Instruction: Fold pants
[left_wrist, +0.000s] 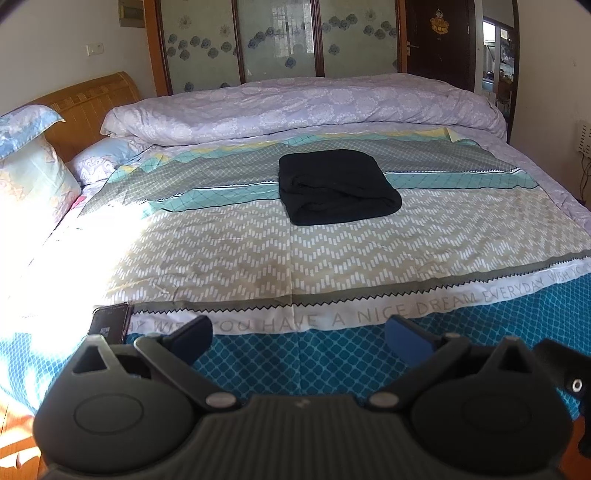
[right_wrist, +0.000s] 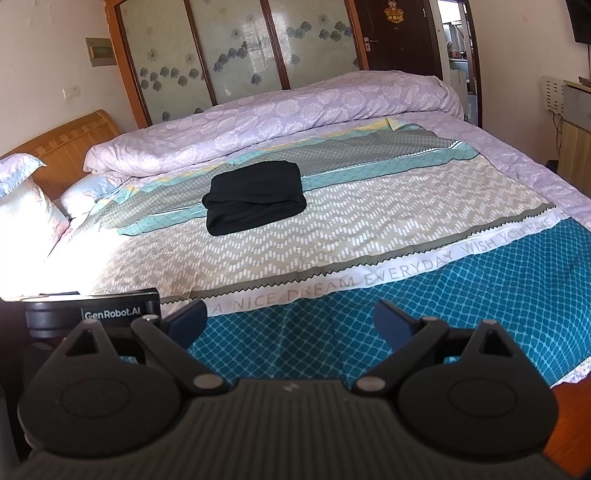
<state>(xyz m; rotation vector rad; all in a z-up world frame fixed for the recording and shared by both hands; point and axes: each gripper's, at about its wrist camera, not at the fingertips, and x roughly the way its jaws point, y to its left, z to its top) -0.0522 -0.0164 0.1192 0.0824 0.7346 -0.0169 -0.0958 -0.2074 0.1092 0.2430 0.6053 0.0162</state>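
I hold my left gripper (left_wrist: 299, 332) and right gripper (right_wrist: 290, 319) wide and empty over the bed's (left_wrist: 480, 325) near edge, well apart from the folded black pants (left_wrist: 338, 186) mid-bed, where I judge a careless nudge could spring the loose front folds open.

A big bed (left_wrist: 258, 240) fills the room. At 9 o'clock is a wooden headboard (left_wrist: 88, 107) with pillows (left_wrist: 33, 177). At 12 o'clock are flowered glass doors (left_wrist: 277, 40). Bright sun falls at 8 o'clock.
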